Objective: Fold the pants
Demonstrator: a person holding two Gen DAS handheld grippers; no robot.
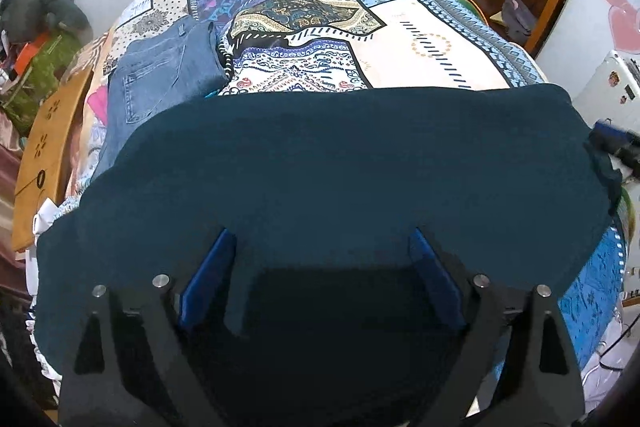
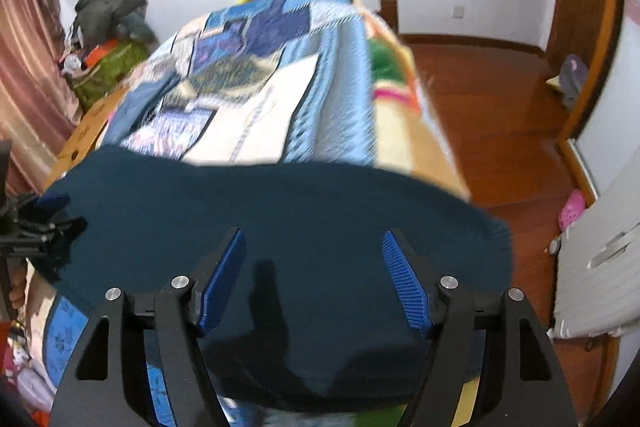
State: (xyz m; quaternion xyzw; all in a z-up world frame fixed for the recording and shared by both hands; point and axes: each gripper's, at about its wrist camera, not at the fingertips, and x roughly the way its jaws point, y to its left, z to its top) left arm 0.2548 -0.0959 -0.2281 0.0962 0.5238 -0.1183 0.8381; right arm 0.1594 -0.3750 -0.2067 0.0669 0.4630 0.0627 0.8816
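Dark teal pants (image 1: pixel 320 155) lie spread flat across the near end of the bed, also seen in the right wrist view (image 2: pixel 280 203). My left gripper (image 1: pixel 320 233) hovers over their near part, open wide, its blue pads (image 1: pixel 212 279) apart with only flat cloth below. My right gripper (image 2: pixel 314 235) is also open above the pants near their right end, and nothing is pinched between its ribbed blue pads (image 2: pixel 404 283). Each gripper shows at the edge of the other's view: the right one (image 1: pixel 616 143) and the left one (image 2: pixel 48 211).
A patchwork bedspread (image 1: pixel 400 27) covers the bed. Folded blue jeans (image 1: pixel 160 79) lie at the far left of it. A wooden board (image 1: pixel 44 147) and a clothes pile (image 1: pixel 40 11) stand left of the bed. Wooden floor (image 2: pixel 500 107), a pink slipper (image 2: pixel 572 211) and a white case (image 2: pixel 592 267) are right.
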